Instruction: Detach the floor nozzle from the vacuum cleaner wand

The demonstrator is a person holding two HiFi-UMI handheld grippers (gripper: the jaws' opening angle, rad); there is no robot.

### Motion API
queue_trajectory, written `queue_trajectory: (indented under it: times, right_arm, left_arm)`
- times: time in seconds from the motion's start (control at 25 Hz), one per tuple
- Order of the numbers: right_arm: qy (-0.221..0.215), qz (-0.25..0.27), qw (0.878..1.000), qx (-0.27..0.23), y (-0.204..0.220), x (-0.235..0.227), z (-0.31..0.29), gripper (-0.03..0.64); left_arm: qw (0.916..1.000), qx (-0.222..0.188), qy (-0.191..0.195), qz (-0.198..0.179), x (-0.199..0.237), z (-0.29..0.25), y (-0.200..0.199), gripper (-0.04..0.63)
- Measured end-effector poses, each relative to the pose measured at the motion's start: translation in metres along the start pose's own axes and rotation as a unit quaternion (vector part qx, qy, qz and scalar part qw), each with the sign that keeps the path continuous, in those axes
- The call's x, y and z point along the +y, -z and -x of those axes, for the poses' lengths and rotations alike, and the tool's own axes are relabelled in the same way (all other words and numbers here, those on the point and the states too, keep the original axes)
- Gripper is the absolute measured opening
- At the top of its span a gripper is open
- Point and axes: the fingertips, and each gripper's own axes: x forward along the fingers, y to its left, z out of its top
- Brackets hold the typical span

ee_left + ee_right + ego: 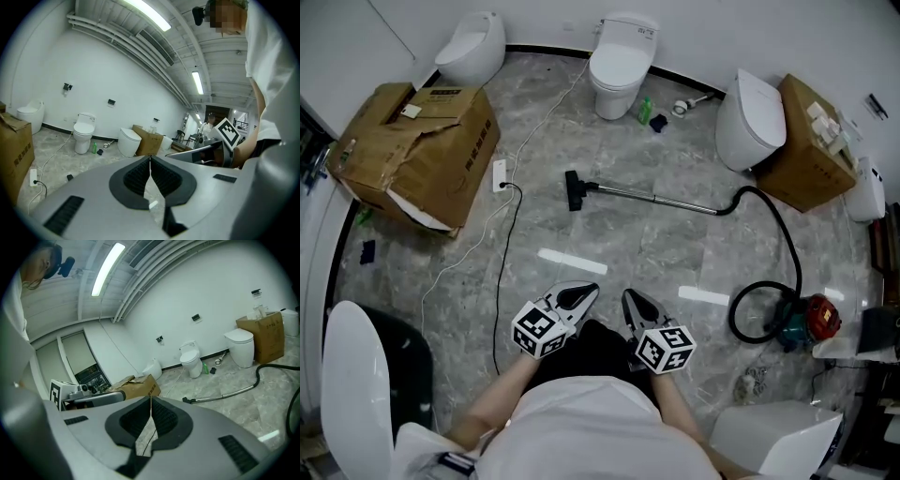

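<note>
A black floor nozzle (573, 190) lies on the grey marble floor, joined to a chrome wand (656, 198) that runs right to a black hose (778, 246) and a red and teal vacuum body (811, 319). The right gripper view shows the nozzle (187, 401) and wand (227, 393) well ahead of the jaws. My left gripper (588, 292) and right gripper (630, 298) are held close to my body, side by side, both shut and empty, far short of the nozzle. In the left gripper view the left gripper (150, 159) has its pads together.
A torn cardboard box (417, 150) stands at the left, with a power strip (499, 175) and cables beside it. Toilets (622, 62) line the far wall, another box (806, 145) sits at the right. A green bottle (645, 110) stands by the middle toilet.
</note>
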Motion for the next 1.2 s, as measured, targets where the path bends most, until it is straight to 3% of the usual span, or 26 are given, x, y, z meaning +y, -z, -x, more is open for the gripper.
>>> queue_trajectory:
  times: [0.28,0.52,1.0,1.2]
  right_arm:
    - [0.023,-0.037,0.999,-0.021,-0.013,-0.035,0.01,0.017]
    - [0.013,-0.038,0.999,0.002,-0.003,-0.034,0.003,0.017]
    - [0.014,-0.049,0.999,-0.001,-0.03,-0.057,-0.04,0.017]
    - [0.018,-0.065,0.998,-0.002,-0.047,-0.071,-0.069,0.017]
  left_arm:
    - [1.0,0.002,-0.003,-0.001,0.003,-0.024,-0.005,0.011]
    - [0.9999,0.008,-0.01,0.009,0.004,-0.025,0.0,0.011]
    - [0.9994,0.014,-0.027,0.015,0.056,-0.048,-0.011,0.011]
    - [0.9994,0.014,-0.033,0.0,0.092,-0.068,-0.03,0.011]
